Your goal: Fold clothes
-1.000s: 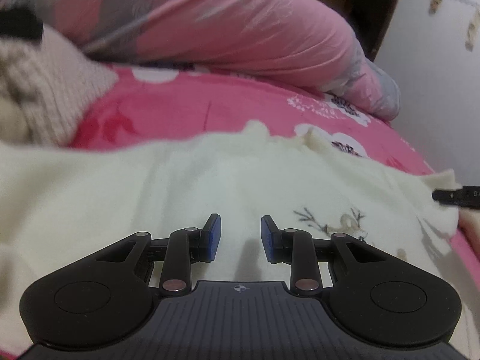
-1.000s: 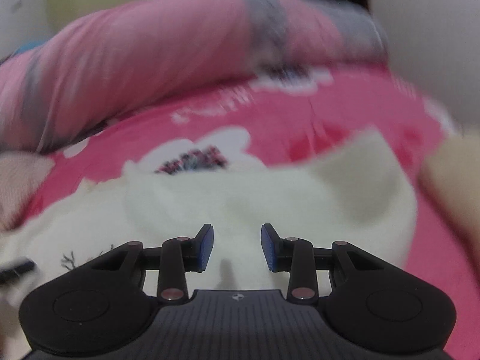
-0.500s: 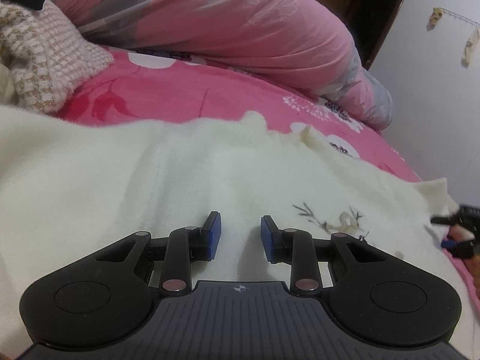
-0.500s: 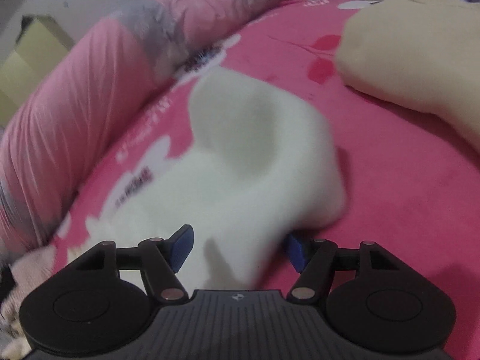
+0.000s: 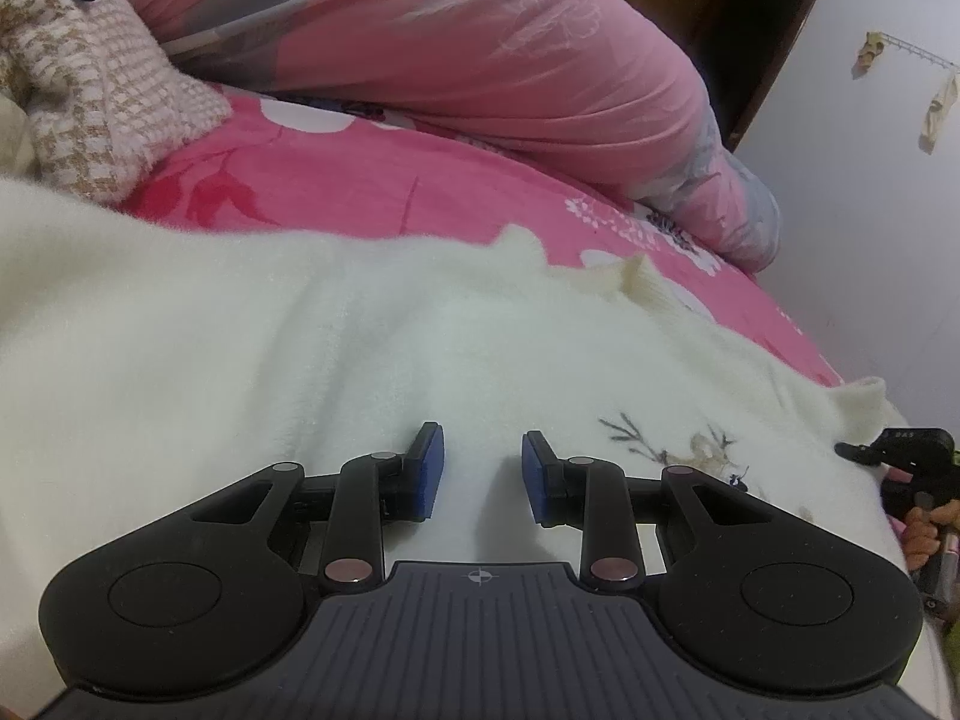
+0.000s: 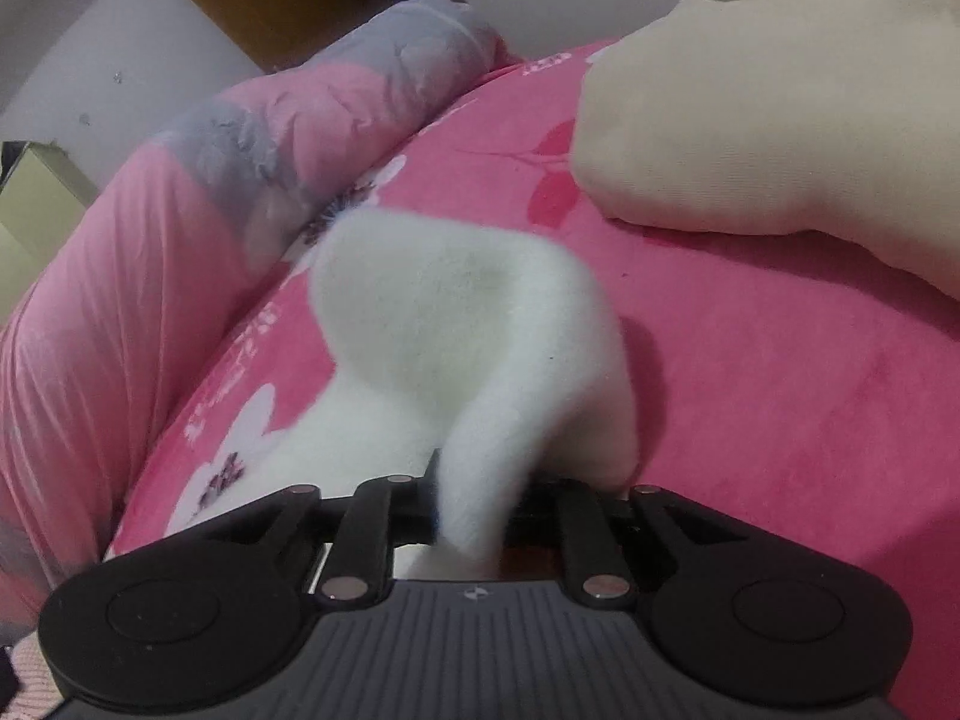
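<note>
Pink floral bedsheet (image 5: 372, 192) covers the bed in both views; a rolled pink-and-grey quilt (image 5: 480, 60) lies along its far side. A white fleece garment (image 5: 240, 348) lies spread over the sheet, its long axis running from left to right across the left wrist view; a small embroidered deer-and-branch motif (image 5: 678, 450) sits near its right end. A beige cushion (image 6: 780, 108) rests at the upper right of the right wrist view, and a houndstooth knit (image 5: 90, 108) at the upper left of the left wrist view.

Compared with one second ago, the right gripper (image 6: 474, 504) has gone from hovering over the flat fabric with nothing between its fingers to closing on a raised fold of the garment's edge (image 6: 456, 348); the fabric stands between the jaws, which are closing onto it, and arches up and away from them. The left gripper (image 5: 483, 468) is unchanged: blue pads (image 5: 429, 468) part-spread, nothing between them, just above the garment.

A few white characters on the right gripper's body, seen at the right edge of the left wrist view, are too small to read reliably.
</note>
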Action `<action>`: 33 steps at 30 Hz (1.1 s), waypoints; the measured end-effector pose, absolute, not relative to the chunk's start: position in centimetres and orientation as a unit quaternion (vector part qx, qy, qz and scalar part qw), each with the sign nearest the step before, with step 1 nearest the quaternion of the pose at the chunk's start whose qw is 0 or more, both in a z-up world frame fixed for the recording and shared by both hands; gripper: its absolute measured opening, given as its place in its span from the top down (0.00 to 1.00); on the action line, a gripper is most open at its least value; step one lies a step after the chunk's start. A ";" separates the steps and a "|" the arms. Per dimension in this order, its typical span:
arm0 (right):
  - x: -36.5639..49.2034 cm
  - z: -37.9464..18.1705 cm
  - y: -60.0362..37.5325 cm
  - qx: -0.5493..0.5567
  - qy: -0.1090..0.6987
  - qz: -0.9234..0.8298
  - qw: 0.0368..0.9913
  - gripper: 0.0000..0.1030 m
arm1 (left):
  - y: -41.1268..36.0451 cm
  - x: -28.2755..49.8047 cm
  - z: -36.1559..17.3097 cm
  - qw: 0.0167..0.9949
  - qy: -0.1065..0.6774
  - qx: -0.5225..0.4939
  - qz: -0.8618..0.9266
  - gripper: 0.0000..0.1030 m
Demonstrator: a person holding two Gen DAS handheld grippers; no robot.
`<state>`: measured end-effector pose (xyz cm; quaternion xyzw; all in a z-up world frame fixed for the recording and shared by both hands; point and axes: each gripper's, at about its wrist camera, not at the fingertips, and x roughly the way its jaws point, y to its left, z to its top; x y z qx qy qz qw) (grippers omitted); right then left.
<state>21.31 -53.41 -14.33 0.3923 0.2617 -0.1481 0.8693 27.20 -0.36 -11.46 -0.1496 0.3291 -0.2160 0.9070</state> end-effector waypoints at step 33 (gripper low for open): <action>34.3 -8.6 -36.3 -0.185 0.400 0.115 0.890 0.59 | 0.3 27.5 -11.8 0.899 0.329 -0.174 -0.231 0.72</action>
